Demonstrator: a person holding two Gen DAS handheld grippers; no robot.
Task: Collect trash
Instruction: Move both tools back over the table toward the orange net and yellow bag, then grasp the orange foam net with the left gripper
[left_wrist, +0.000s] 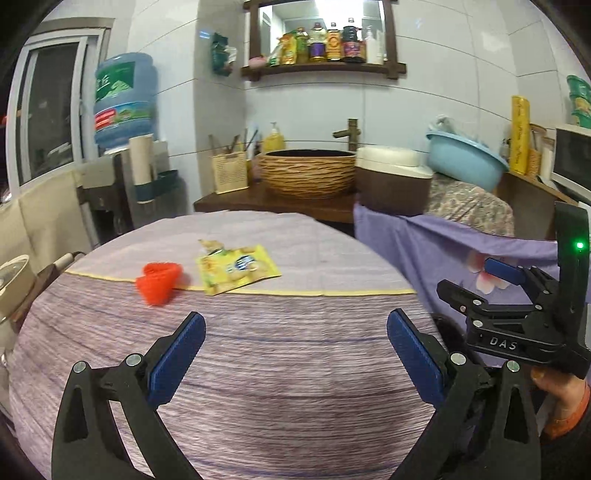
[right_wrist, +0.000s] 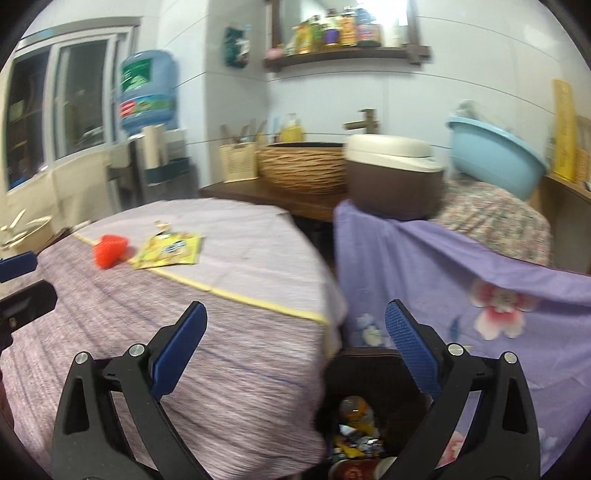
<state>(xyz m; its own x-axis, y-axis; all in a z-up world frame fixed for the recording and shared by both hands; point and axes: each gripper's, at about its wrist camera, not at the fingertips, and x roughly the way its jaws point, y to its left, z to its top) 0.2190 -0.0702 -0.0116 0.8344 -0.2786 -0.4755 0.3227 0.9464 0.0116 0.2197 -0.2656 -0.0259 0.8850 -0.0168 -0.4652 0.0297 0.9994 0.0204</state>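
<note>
A yellow snack wrapper (left_wrist: 236, 268) lies flat on the round table's purple cloth (left_wrist: 258, 354), with a crumpled red piece (left_wrist: 159, 282) just left of it. Both also show in the right wrist view: the wrapper (right_wrist: 168, 250) and the red piece (right_wrist: 109, 251). My left gripper (left_wrist: 295, 347) is open and empty, above the table short of the trash. My right gripper (right_wrist: 295, 339) is open and empty, over the table's right edge and above a dark trash bin (right_wrist: 369, 373) holding a bottle and wrappers (right_wrist: 356, 424). The right gripper also shows at the left wrist view's right side (left_wrist: 480, 280).
A purple flowered cloth (right_wrist: 480, 280) covers furniture right of the table. Behind stand a brown rice cooker (left_wrist: 391, 181), a woven basin (left_wrist: 306, 171), a blue plastic basin (left_wrist: 465, 158) and a water jug (left_wrist: 123, 99). A microwave (left_wrist: 572, 158) sits far right.
</note>
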